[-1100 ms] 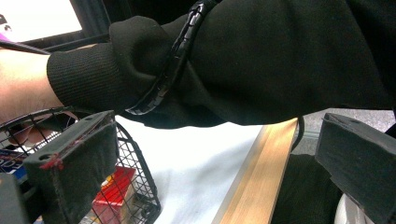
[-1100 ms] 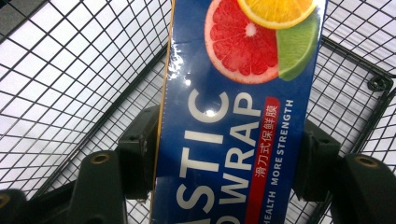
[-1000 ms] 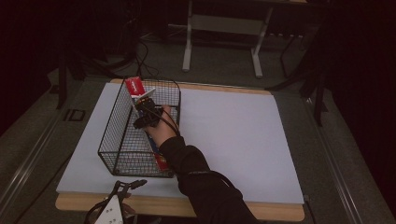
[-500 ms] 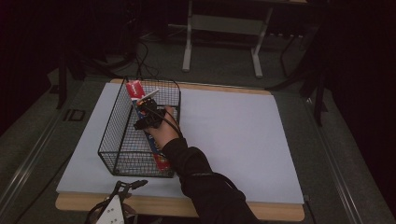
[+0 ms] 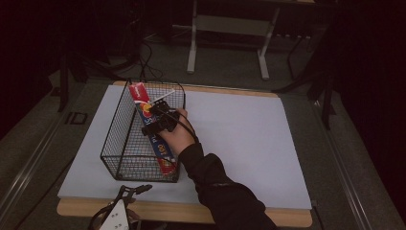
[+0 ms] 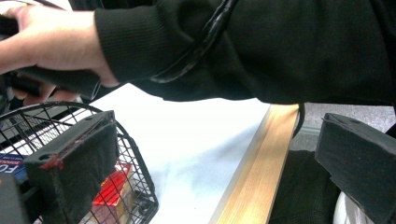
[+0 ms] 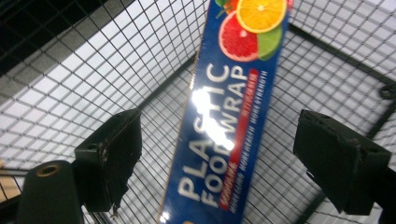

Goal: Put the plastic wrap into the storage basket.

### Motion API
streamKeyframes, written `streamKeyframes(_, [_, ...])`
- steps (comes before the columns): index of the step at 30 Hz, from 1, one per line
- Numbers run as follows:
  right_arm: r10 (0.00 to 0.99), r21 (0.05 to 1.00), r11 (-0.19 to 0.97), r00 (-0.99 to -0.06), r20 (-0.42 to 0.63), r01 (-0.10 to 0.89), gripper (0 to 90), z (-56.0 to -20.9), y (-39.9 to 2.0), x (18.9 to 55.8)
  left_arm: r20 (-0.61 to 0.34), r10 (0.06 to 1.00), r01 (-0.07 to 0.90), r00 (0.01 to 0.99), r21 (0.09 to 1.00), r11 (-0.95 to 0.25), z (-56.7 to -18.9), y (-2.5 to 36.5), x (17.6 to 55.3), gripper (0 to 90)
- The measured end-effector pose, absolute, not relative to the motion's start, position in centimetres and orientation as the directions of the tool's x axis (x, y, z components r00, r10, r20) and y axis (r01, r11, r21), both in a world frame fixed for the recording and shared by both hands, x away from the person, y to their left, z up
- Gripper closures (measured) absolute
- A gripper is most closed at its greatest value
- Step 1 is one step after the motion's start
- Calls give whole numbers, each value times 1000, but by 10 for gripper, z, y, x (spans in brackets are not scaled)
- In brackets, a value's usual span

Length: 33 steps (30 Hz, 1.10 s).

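1. The right gripper (image 5: 160, 115) is held over the wire basket (image 5: 119, 143), jaws spread apart, holding nothing.
2. The plastic wrap box (image 7: 224, 121) is seen leaning inside the basket.
3. The left gripper (image 5: 125, 201) is held at the table's (image 5: 239, 139) near edge, jaws wide apart.

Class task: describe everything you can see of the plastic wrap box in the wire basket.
The box is long, slim and looks like cardboard, blue with red ends, white "PLASTIC FOOD WRAP" lettering and citrus slices pictured. It lies slanted in the black wire basket, its far end raised against the back rim, near end down at the front corner. The right gripper hangs open over it, not gripping.
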State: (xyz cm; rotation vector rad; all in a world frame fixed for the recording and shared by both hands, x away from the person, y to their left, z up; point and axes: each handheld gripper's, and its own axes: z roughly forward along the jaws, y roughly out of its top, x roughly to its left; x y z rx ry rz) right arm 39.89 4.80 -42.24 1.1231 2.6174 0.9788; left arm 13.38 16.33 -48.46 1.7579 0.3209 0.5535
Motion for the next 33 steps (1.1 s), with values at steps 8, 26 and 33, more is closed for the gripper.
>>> streamKeyframes(8, [673, 643, 513, -732, 110, 569, 155, -408, 21, 389, 200, 492, -75, 847, 962, -262, -485, 162, 135, 2])
streamKeyframes(26, [669, 700, 457, -731, 136, 549, 143, -399, -63, 373, 199, 493, -65, 847, 959, -275, -488, 159, 138, 2])
streamKeyframes(33, [671, 705, 443, -726, 149, 554, 143, -412, -88, 364, 200, 492, -66, 847, 959, -276, -488, 159, 137, 1])
